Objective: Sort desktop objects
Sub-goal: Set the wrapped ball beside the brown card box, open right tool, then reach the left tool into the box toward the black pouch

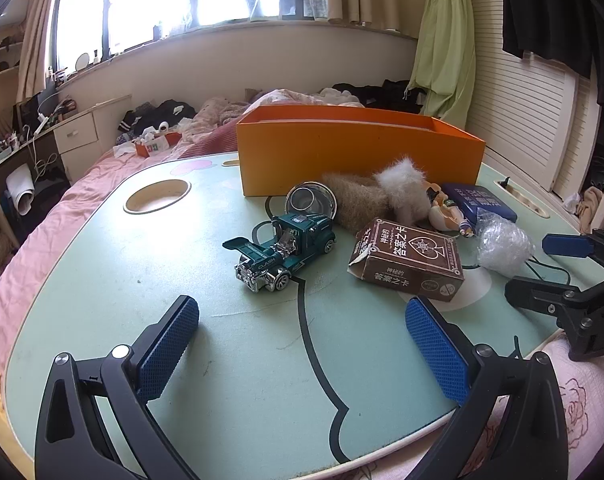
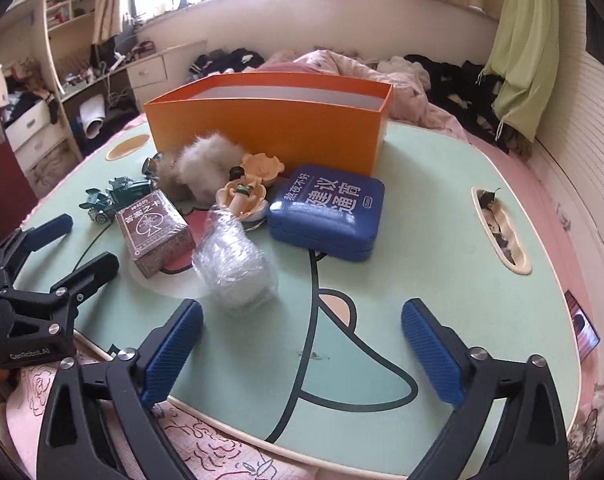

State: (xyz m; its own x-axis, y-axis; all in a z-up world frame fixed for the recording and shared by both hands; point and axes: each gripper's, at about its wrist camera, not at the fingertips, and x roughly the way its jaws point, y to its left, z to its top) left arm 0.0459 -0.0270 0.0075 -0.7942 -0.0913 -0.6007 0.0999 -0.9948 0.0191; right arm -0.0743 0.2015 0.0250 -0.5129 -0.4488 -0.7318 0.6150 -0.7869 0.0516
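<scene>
An orange box (image 1: 358, 152) (image 2: 269, 120) stands open at the back of the green lap table (image 1: 221, 360) (image 2: 422, 208). In front of it lie a green toy car (image 1: 281, 250) (image 2: 113, 196), a brown card box (image 1: 410, 258) (image 2: 155, 232), a furry toy (image 1: 402, 188) (image 2: 205, 164), a metal cup (image 1: 310, 200), a small figurine (image 2: 241, 196), a blue case (image 2: 328, 210) (image 1: 478, 202) and a bubble-wrap bundle (image 2: 233, 268) (image 1: 502, 244). My left gripper (image 1: 302, 344) is open and empty near the car. My right gripper (image 2: 302, 352) is open and empty near the bundle.
The table sits on a pink bed. It has a round cup hole (image 1: 157, 196) at the left and a slot (image 2: 502, 228) at the right. Clothes and bedding lie behind the box. Each gripper shows in the other's view (image 1: 574, 292) (image 2: 41, 272).
</scene>
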